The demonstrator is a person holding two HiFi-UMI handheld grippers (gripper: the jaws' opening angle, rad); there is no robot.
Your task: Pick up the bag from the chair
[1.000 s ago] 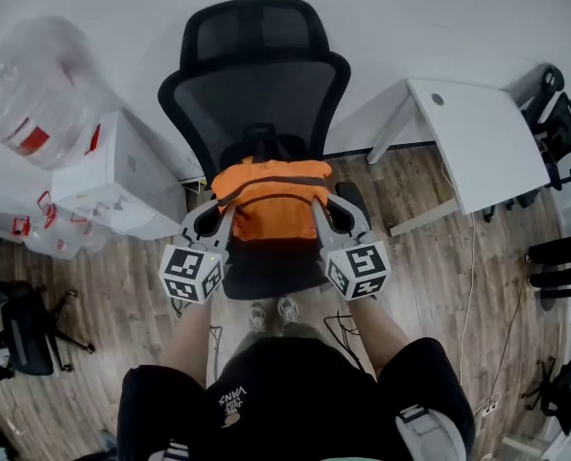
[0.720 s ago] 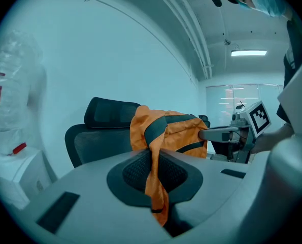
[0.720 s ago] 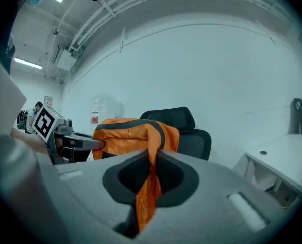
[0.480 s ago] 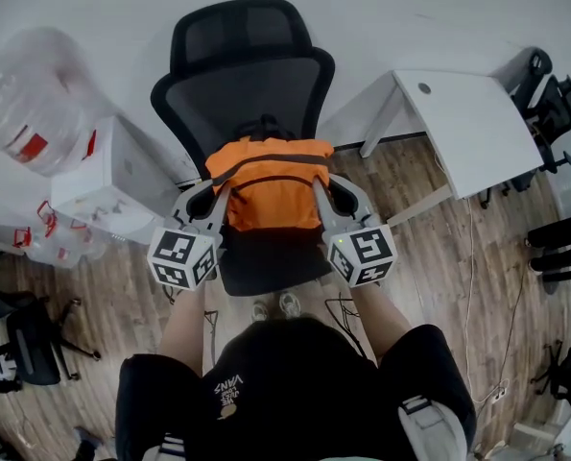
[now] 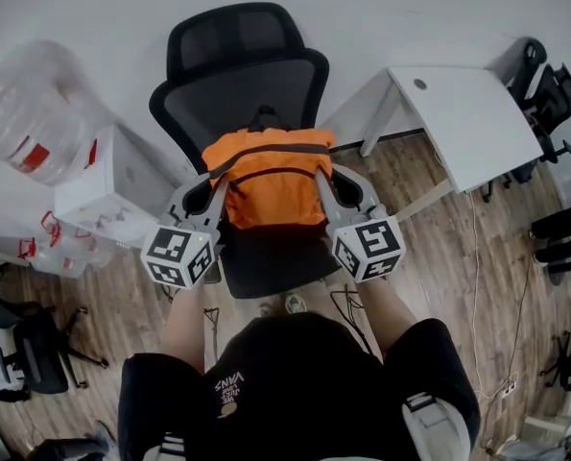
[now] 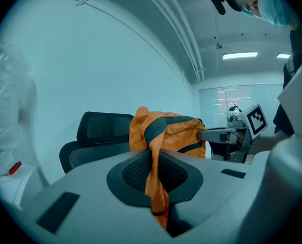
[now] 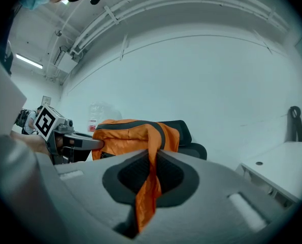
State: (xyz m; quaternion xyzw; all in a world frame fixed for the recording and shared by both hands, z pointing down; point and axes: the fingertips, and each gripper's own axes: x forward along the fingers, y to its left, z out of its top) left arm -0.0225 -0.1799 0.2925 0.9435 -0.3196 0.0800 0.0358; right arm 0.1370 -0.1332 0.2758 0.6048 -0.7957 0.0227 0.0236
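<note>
The orange bag (image 5: 271,176) is held over the seat of the black office chair (image 5: 237,75), before its backrest. Fabric at its left side is pinched by the left gripper (image 5: 218,188) with jaws pressed together, and fabric at its right side by the right gripper (image 5: 321,188).

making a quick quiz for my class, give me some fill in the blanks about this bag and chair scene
1. The bag is mostly ____ in colour, with dark straps.
2. The left gripper and the right gripper each have their jaws ____ on a fold of the bag's fabric.
3. Beyond the bag stands a black mesh office ____.
4. The desk to one side has a top that is ____.

Missing words: orange; shut; chair; white.
</note>
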